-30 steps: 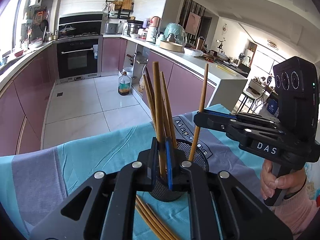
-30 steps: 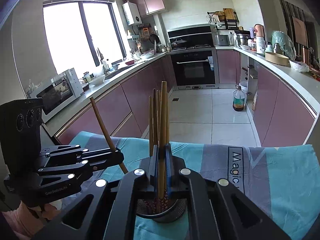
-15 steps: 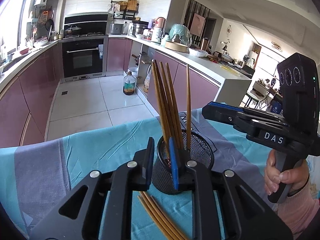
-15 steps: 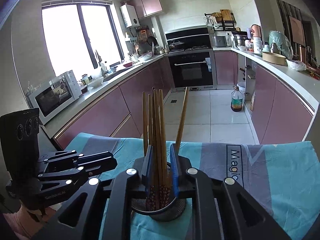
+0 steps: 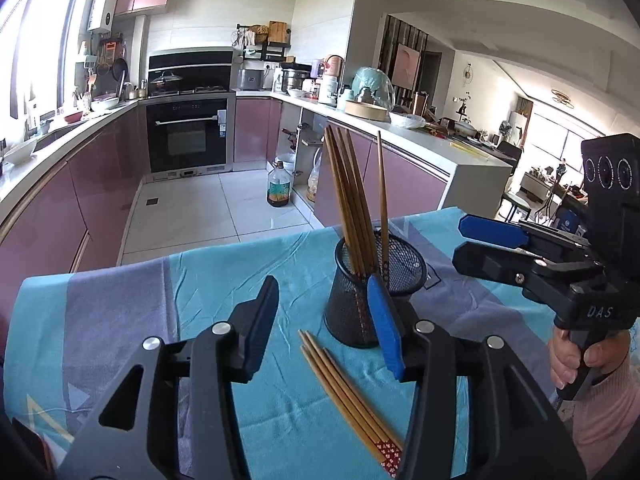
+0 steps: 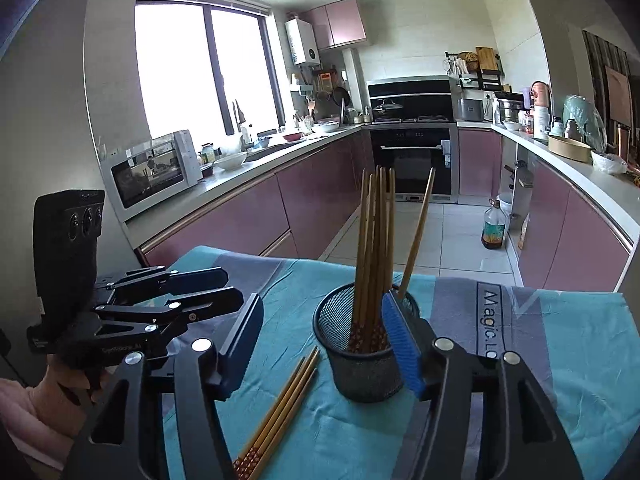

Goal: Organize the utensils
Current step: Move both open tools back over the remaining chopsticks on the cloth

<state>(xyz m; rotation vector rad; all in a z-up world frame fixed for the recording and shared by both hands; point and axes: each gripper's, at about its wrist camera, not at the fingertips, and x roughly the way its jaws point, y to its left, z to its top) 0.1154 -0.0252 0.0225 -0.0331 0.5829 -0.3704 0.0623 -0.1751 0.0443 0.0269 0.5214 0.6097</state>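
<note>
A black mesh cup [image 5: 372, 292] [image 6: 356, 352] stands on the teal and grey tablecloth [image 5: 160, 300] with several wooden chopsticks [image 5: 352, 208] [image 6: 376, 240] upright in it. More loose chopsticks [image 5: 344, 392] [image 6: 280, 408] lie flat on the cloth in front of the cup. My left gripper [image 5: 322, 320] [image 6: 224, 288] sits just short of the cup, jaws opening, pads pressing on nothing. My right gripper [image 6: 322, 320] [image 5: 464, 240] is on the cup's other side, jaws also opening and wide, holding nothing.
The table's far edge [image 5: 280, 236] drops to a tiled kitchen floor with an oil bottle [image 5: 278, 188]. Purple cabinets and cluttered counters run along both sides. A hand in a pink sleeve [image 5: 568, 360] grips the right tool's handle.
Both grippers let go of the chopsticks they held over the cup; those now stand in it. Both tools drew back from the cup and their jaws spread apart.
</note>
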